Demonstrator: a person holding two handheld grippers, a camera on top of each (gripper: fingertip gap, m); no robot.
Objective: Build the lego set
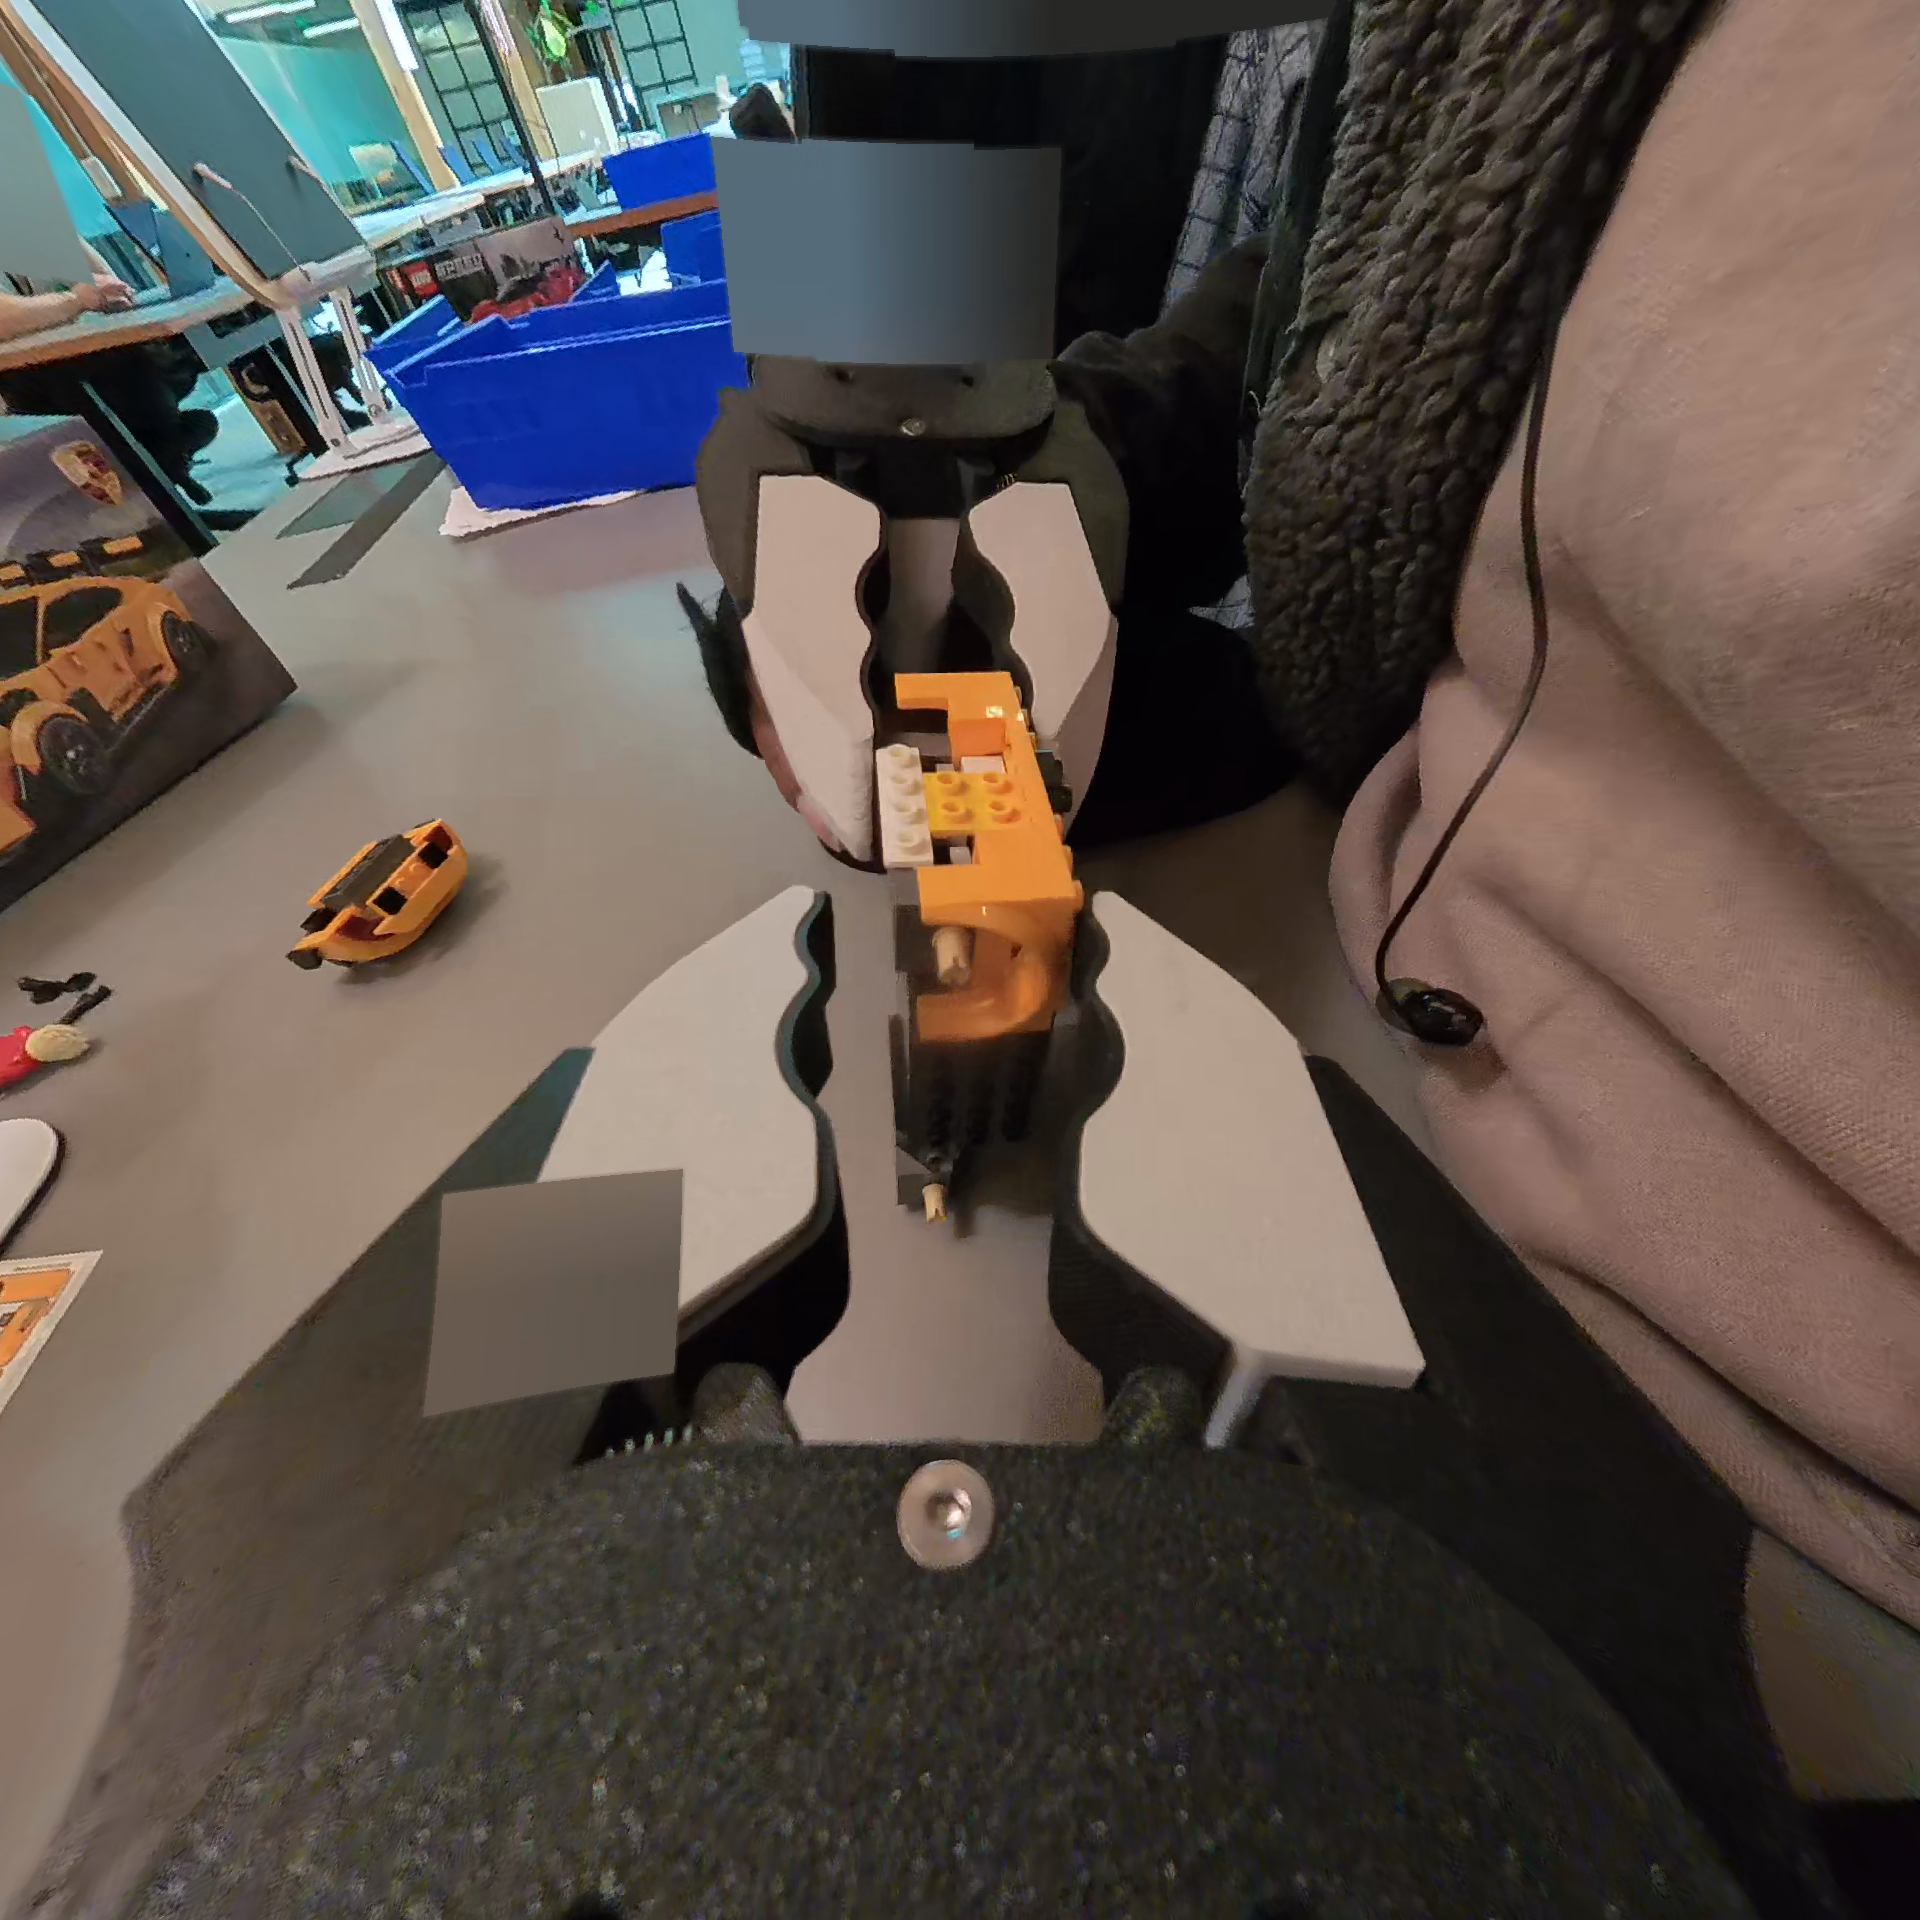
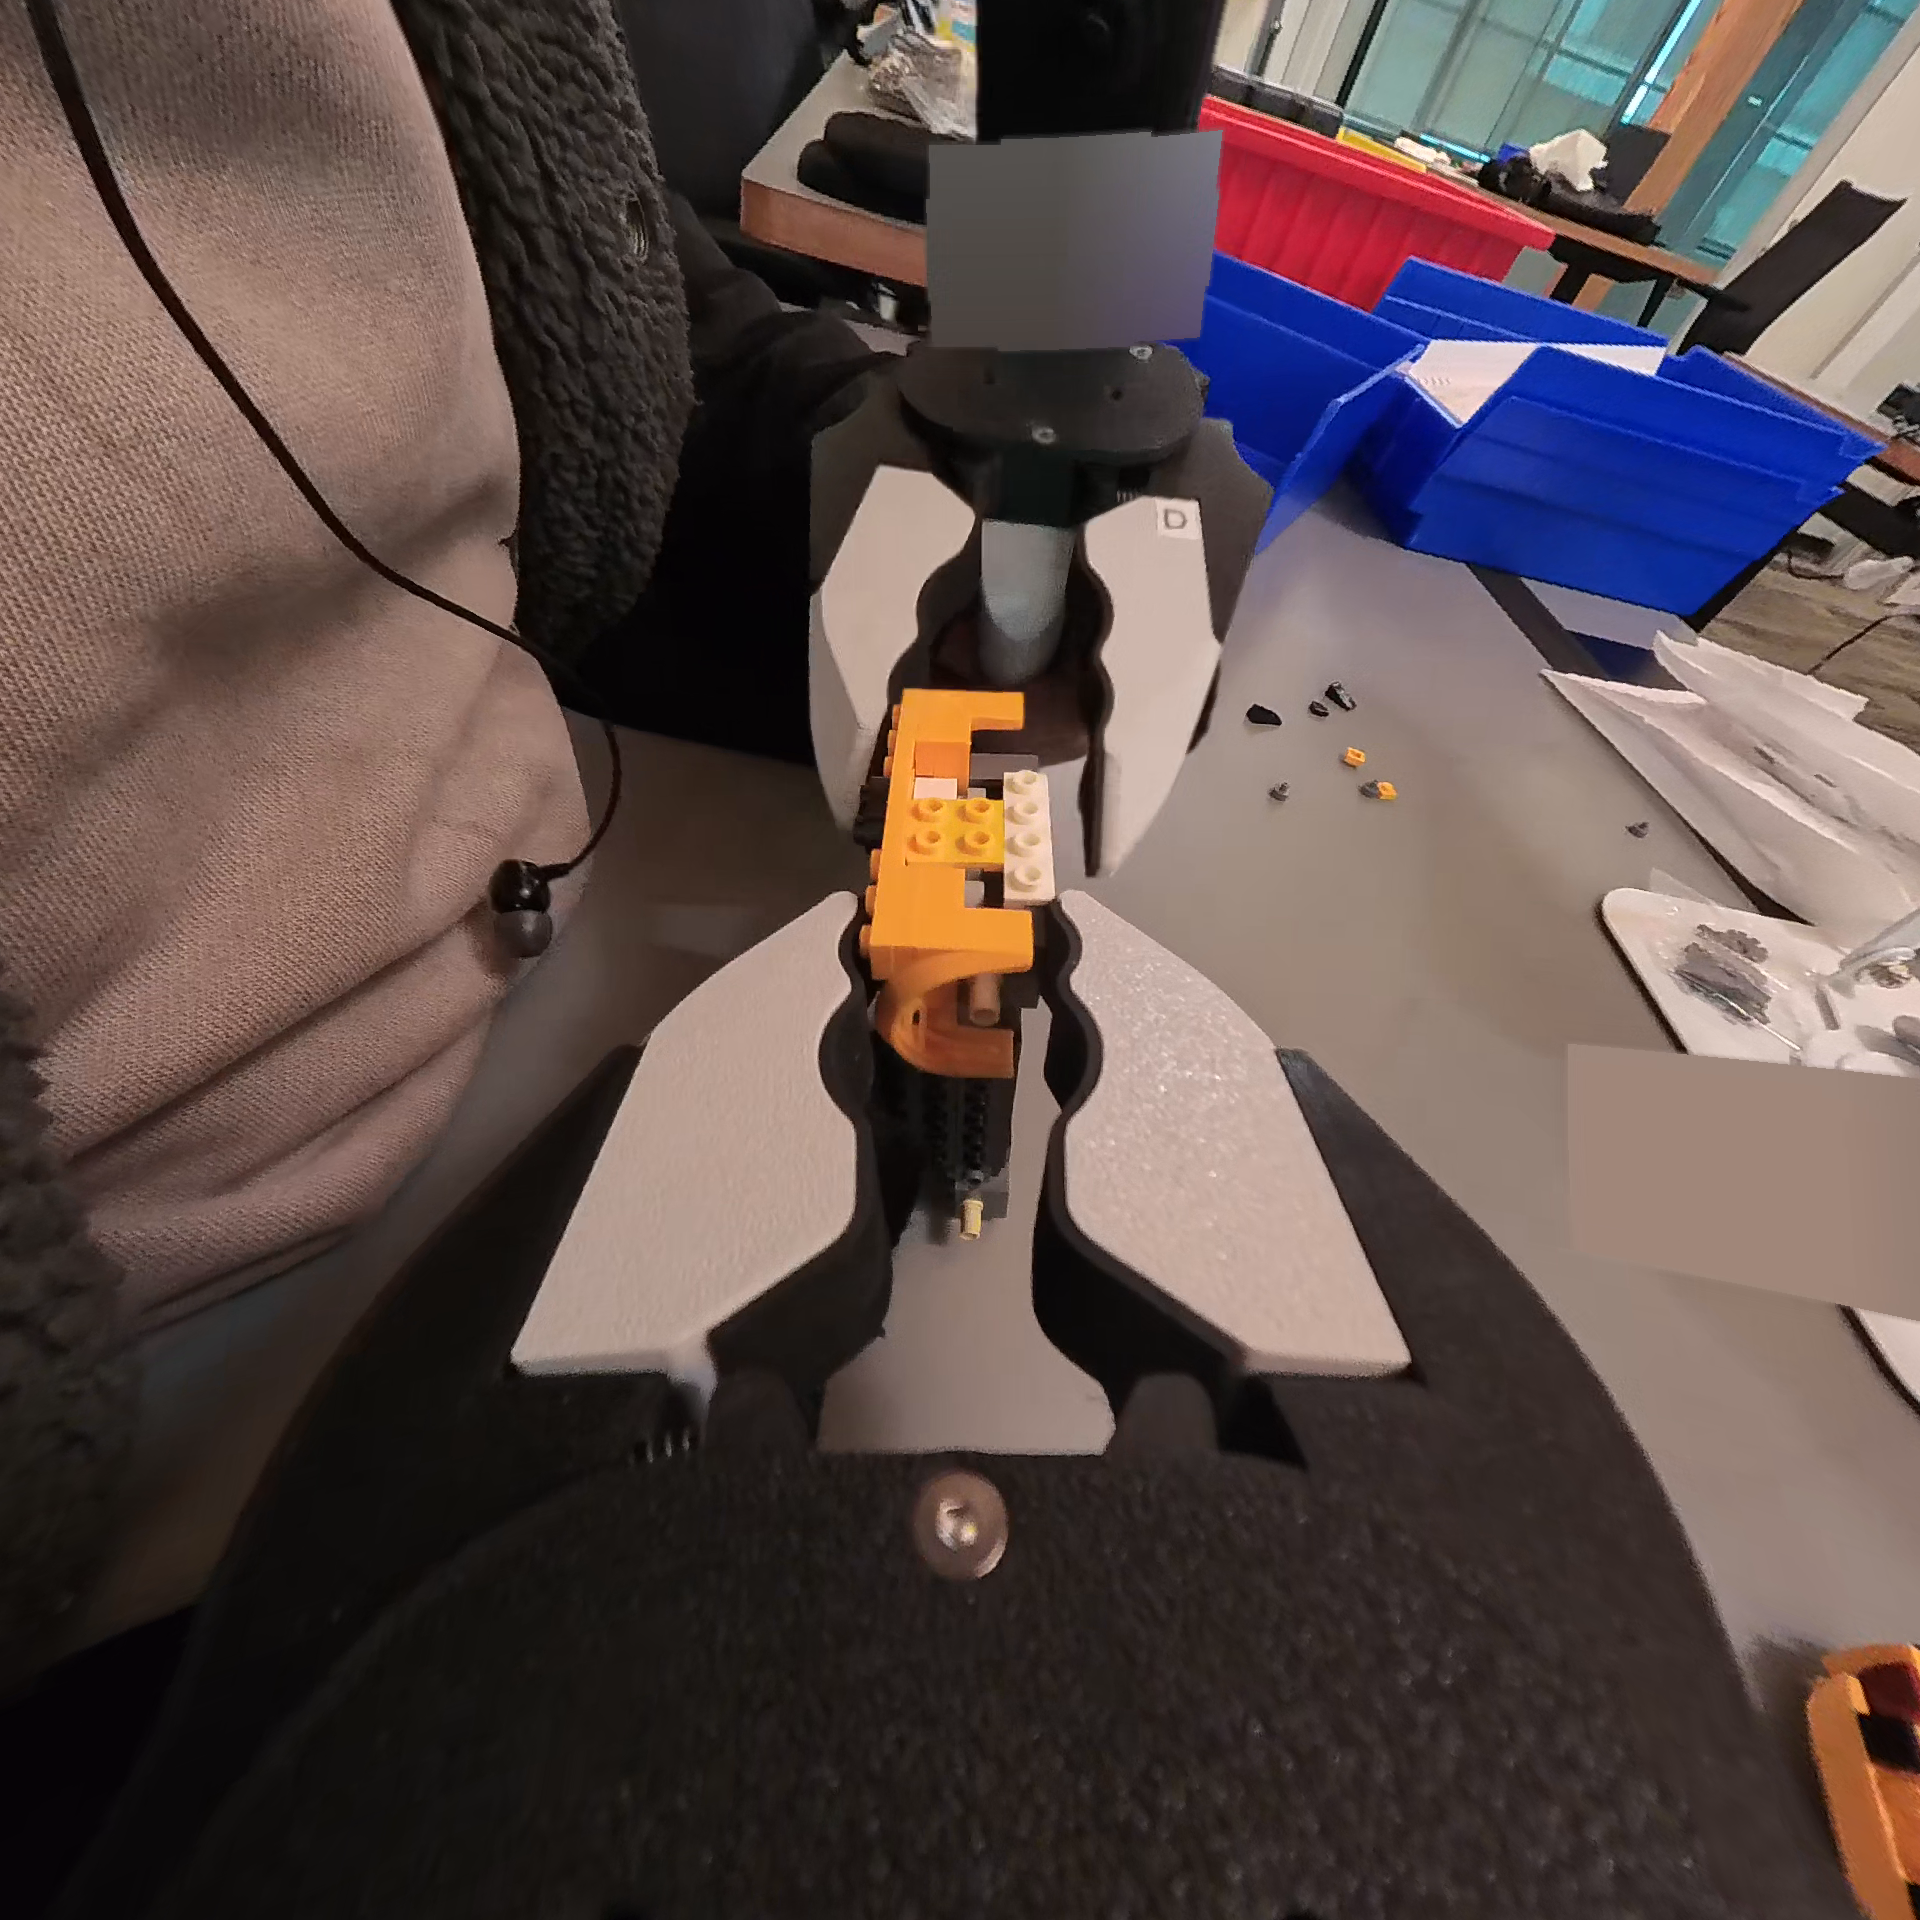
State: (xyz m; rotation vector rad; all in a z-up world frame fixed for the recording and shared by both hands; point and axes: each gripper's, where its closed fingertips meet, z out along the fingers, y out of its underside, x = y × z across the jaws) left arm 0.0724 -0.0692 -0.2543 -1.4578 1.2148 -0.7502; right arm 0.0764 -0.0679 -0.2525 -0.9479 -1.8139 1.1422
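Note:
An orange and black lego car chassis [image 1: 997, 873] with a yellow 2x2 plate and a white studded strip on top is held above the grey table [image 1: 520, 727]. My left gripper [image 1: 956, 914] is shut on its near end in the left wrist view. My right gripper [image 1: 956, 821] faces it and is shut on the far end. In the right wrist view the chassis [image 2: 925, 914] sits between my right gripper [image 2: 951, 914], near, and my left gripper [image 2: 982, 831], opposite. The grippers' tips nearly meet at its middle.
A small orange car sub-assembly [image 1: 379, 894] lies on the table to the left, beside the set's box [image 1: 94, 665]. Loose small pieces [image 2: 1351, 769], white bags [image 2: 1766, 769] and a parts tray [image 2: 1745, 977] lie right. Blue bins [image 2: 1610, 468] stand behind. A person's beige sweater [image 1: 1662, 831] is close. The tips of both grippers are at nearly the same place.

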